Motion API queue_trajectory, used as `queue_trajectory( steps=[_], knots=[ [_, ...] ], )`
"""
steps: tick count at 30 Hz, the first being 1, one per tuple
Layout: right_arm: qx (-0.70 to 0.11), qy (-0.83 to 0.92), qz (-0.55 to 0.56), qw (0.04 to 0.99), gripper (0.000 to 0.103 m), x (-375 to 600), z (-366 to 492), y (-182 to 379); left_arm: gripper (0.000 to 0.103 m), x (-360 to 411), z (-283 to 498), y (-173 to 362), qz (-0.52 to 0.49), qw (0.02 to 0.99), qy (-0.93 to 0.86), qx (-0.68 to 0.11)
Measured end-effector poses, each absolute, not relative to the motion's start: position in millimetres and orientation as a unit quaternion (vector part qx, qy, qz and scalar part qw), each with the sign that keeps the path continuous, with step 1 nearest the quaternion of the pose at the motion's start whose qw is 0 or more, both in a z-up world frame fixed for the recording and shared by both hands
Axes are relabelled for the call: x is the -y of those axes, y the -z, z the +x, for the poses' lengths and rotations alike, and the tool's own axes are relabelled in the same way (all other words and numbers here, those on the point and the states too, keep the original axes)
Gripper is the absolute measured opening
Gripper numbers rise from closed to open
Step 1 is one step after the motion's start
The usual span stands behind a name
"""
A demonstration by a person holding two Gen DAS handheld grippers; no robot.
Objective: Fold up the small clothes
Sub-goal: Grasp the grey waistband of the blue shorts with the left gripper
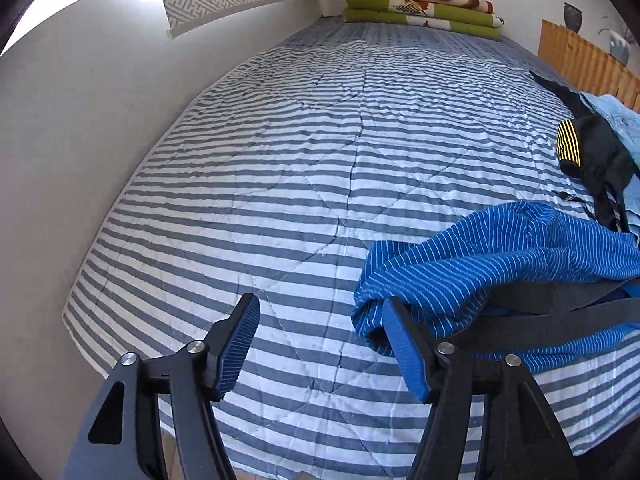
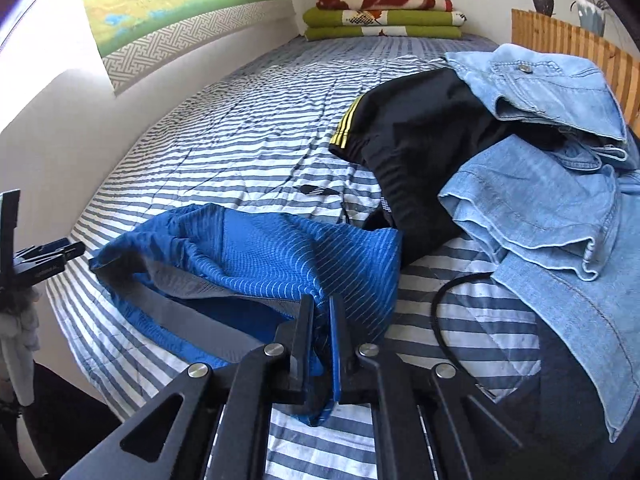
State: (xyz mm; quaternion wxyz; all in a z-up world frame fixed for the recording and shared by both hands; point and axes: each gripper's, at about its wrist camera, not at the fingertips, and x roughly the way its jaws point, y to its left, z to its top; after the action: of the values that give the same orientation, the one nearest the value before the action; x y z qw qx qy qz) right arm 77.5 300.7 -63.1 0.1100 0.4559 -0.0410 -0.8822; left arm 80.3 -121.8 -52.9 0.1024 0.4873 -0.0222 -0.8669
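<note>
A crumpled blue garment with thin white stripes and a grey waistband point(image 2: 260, 248) lies on the striped bed cover point(image 1: 280, 160). My right gripper point(image 2: 321, 306) is shut on a bunched edge of it, cloth pinched between the jaws. In the left wrist view the same blue garment point(image 1: 500, 256) sits to the right. My left gripper point(image 1: 320, 308) is open wide. Its right finger point(image 1: 404, 344) touches the garment's left edge, and only bare bed cover lies between the jaws.
A pile of black shorts with yellow stripes point(image 2: 420, 140) and pale denim clothes point(image 2: 540, 200) lies at the right of the bed. Folded green and red blankets point(image 2: 380, 16) sit at the far end. A white wall point(image 1: 80, 140) runs along the left, a wooden panel point(image 2: 560, 36) at right.
</note>
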Motion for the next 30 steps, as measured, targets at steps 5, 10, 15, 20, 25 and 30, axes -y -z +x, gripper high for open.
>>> queue_trajectory(
  steps=[5, 10, 15, 20, 25, 30],
  knots=[
    [0.113, 0.888, 0.433, 0.110, 0.005, -324.8, 85.9, 54.0, 0.068, 119.0, 95.1, 68.0, 0.503, 0.073, 0.861, -0.011],
    [0.248, 0.897, 0.361, 0.065, 0.000, -393.8, 117.9, 29.1, 0.068, 110.2, 105.2, 81.1, 0.512, 0.047, 0.857, -0.012],
    [0.191, 0.895, 0.397, 0.076, 0.004, -392.6, 121.8, 42.5, 0.068, 97.4, 108.9, 86.3, 0.518, 0.027, 0.855, 0.001],
    [0.062, 0.893, 0.425, 0.133, 0.025, -330.2, 119.9, 47.2, 0.068, 87.8, 109.7, 82.0, 0.510, 0.017, 0.860, 0.029],
    [-0.019, 0.871, 0.469, 0.148, 0.048, -287.5, 101.2, 69.5, 0.068, 92.0, 102.6, 84.0, 0.513, 0.020, 0.857, 0.039],
    [-0.080, 0.848, 0.510, 0.123, 0.047, -268.8, 81.5, 97.4, 0.063, 88.1, 82.4, 92.7, 0.521, 0.024, 0.851, 0.059]
  ],
)
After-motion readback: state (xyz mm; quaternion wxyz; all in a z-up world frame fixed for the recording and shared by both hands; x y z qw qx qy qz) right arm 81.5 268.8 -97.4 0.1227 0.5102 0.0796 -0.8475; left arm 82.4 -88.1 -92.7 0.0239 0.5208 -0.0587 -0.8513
